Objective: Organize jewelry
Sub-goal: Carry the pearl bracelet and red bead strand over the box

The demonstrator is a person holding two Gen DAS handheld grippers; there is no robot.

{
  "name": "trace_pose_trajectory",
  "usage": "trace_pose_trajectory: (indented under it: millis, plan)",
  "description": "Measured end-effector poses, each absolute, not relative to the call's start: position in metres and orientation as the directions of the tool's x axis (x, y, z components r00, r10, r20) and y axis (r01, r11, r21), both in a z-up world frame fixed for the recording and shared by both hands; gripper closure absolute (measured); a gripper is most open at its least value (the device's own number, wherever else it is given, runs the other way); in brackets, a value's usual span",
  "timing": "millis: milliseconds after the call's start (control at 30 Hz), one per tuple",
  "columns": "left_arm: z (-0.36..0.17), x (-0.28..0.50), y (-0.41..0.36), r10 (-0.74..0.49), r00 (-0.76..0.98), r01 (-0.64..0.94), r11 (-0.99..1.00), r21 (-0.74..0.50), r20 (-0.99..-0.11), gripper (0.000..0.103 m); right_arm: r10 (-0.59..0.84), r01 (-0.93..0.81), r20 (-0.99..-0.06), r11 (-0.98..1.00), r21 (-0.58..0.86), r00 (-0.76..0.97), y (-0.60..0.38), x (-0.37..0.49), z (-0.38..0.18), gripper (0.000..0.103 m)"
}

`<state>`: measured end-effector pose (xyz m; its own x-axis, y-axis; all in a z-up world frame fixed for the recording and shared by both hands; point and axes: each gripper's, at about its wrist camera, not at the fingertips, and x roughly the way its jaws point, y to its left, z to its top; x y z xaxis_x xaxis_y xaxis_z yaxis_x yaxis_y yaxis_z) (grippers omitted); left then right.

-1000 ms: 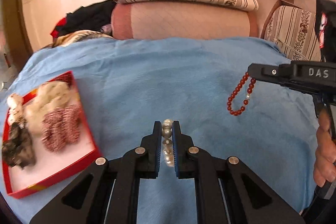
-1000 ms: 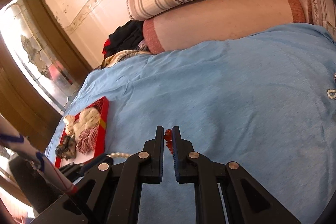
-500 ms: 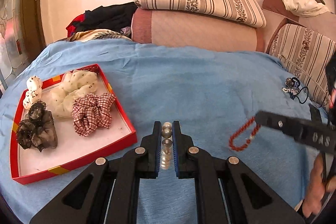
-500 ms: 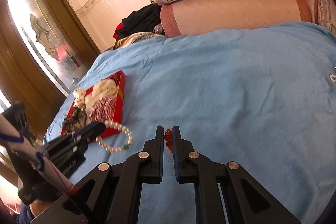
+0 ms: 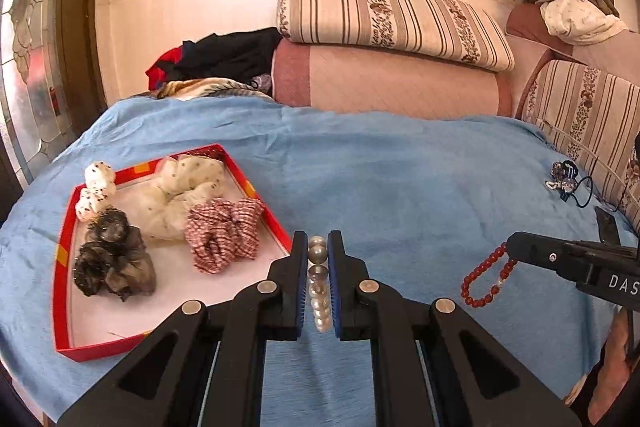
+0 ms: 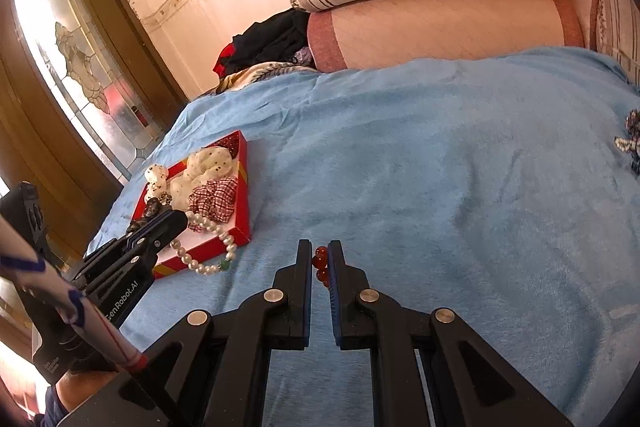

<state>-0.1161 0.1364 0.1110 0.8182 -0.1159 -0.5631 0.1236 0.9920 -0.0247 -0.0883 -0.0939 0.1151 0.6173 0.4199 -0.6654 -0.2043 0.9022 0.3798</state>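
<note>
- Wide bare blue blanket [image 5: 400, 187] is seen right of the red tray [image 5: 64, 247].
- Four scrunchies [image 5: 224, 235] are counted inside the tray.
- Pearl bracelet [image 5: 318, 255] is clamped by the left gripper [image 5: 318, 251] at the tray's near-right edge.
- Red bead bracelet [image 6: 322, 267] is clamped by the right gripper [image 6: 320, 259], hanging over open blanket.

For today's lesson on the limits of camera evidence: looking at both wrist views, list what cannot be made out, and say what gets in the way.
- Pearl bracelet, left wrist view: mostly hidden between the left gripper fingers.
- Red bead bracelet, right wrist view: only a few beads show; the right gripper covers the rest.
- Small dark items far right on the blue blanket: too small to identify; cut off by the edge in the right wrist view.
</note>
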Motion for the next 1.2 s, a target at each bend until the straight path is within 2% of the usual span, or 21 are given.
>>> trace_pose_trajectory:
  millis: [700,1200]
  plan:
    - [0.130,-0.128,0.202,-0.052,0.857,0.010,0.996,-0.084,-0.513,0.093,0.455,-0.331,-0.661,0.890,0.315,0.596,-0.018,-0.082,0.142,0.095]
    - [0.140,-0.120,0.279,0.024,0.861,-0.140,0.972,-0.190,-0.508,0.094,0.527,-0.414,-0.641,0.846,0.336,0.558,0.033,-0.065,0.158,0.095]
